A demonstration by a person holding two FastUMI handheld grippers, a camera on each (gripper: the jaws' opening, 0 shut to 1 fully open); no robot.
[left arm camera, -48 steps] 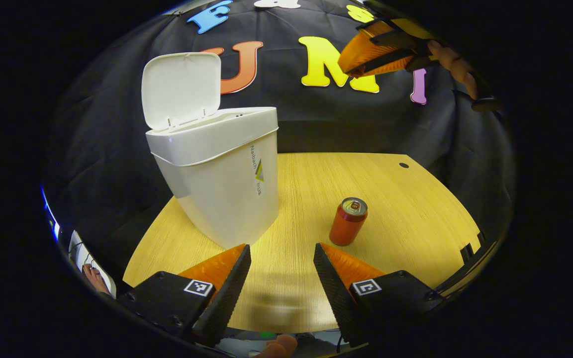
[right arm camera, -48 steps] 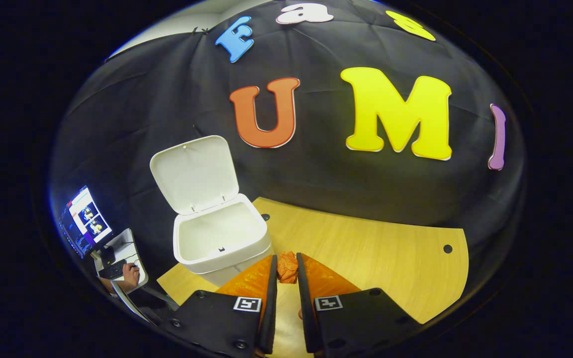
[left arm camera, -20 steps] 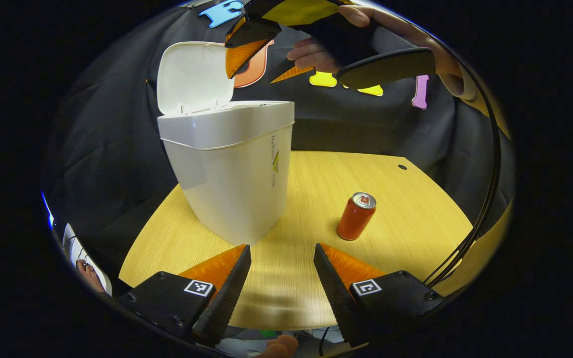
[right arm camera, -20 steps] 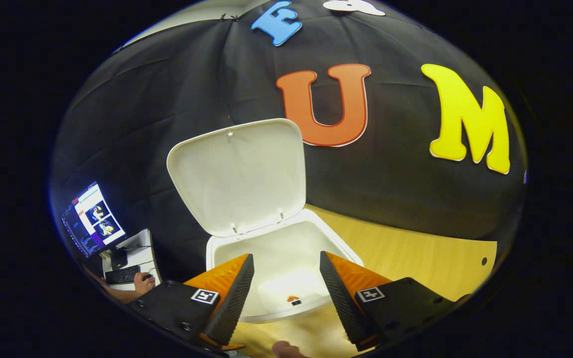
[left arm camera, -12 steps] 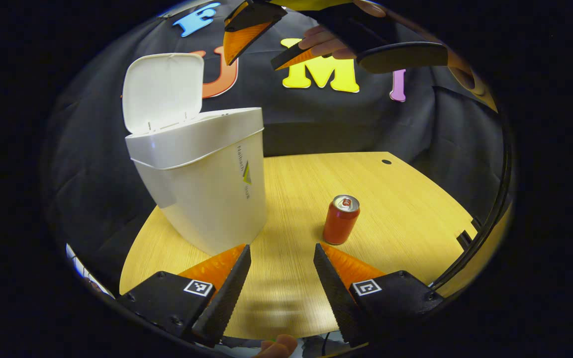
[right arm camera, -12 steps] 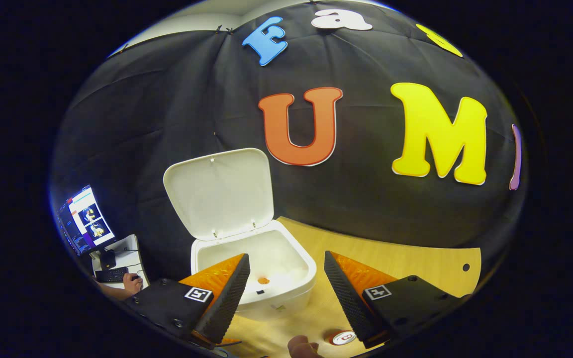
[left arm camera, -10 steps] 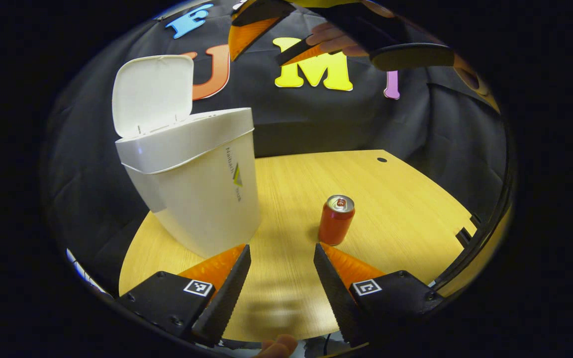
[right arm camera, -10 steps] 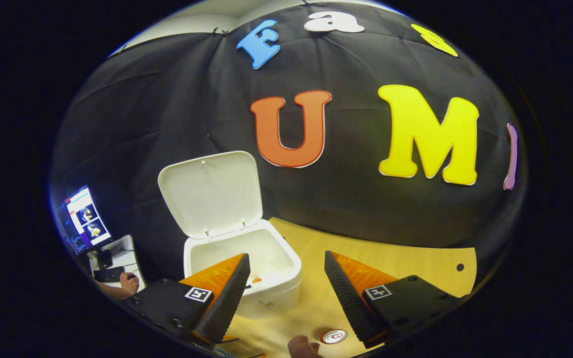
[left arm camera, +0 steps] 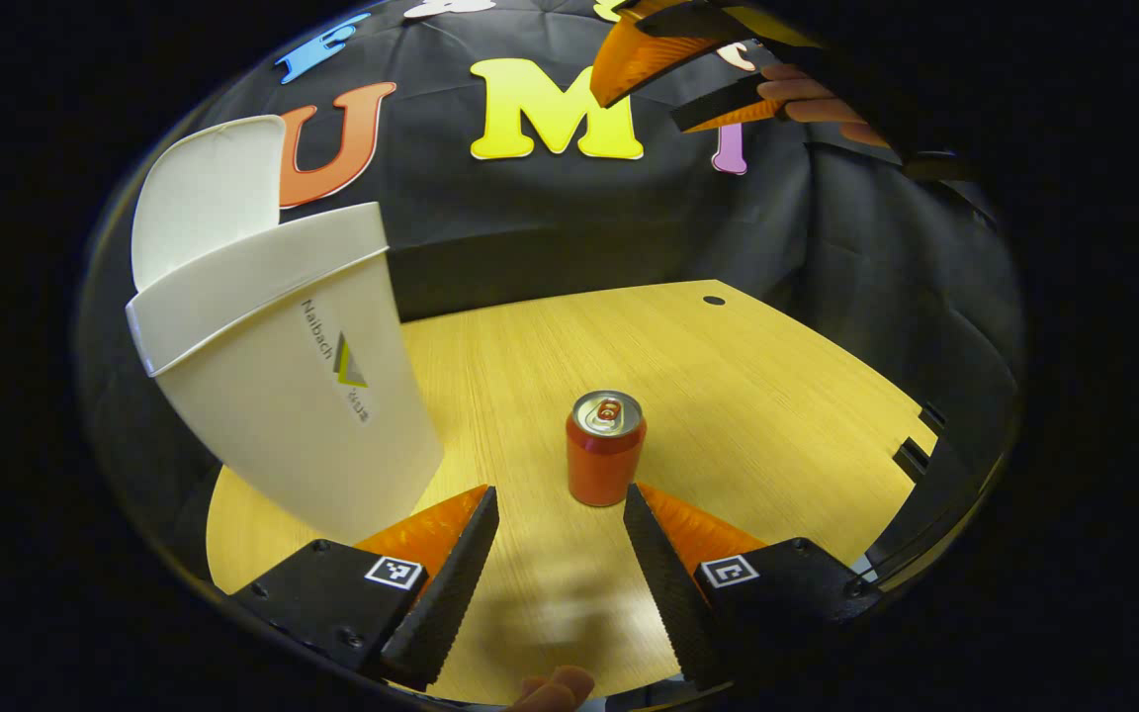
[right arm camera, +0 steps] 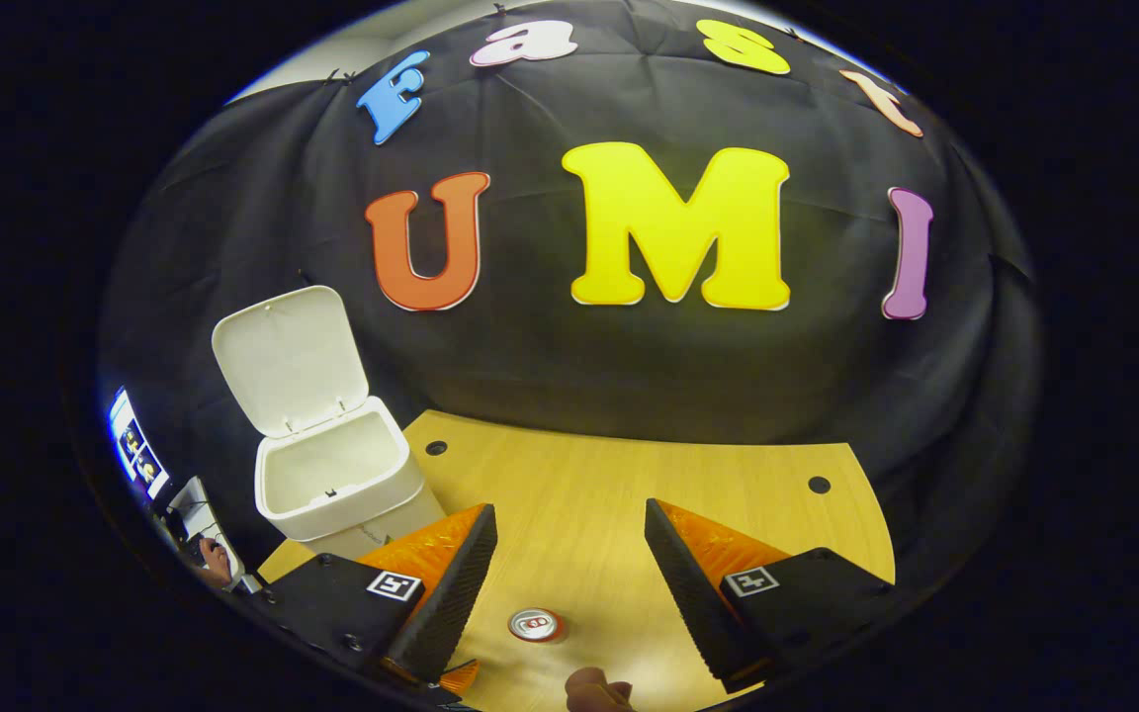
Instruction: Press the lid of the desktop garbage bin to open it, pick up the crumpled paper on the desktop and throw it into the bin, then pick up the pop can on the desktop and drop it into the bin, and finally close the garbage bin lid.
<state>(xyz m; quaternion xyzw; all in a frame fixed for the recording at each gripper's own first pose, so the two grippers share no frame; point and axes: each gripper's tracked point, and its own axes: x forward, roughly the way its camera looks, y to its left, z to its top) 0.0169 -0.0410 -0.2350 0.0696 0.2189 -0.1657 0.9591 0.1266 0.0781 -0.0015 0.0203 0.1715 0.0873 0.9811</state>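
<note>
Both grippers spread and empty, pop can standing just ahead of the left one.

Left of the left gripper (left arm camera: 555,539) stands the smooth white tapered garbage bin (left arm camera: 283,386) (its rounded lid (left arm camera: 196,193) raised); the cylindrical pop can (left arm camera: 605,448) sits upright on the wood-grain table (left arm camera: 777,415) just beyond its ridged fingers. The right gripper (right arm camera: 569,569), held high, looks down on the can's metal top.

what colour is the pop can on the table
The pop can has a red-orange body and a silver top, shown best in the left gripper view.
</note>
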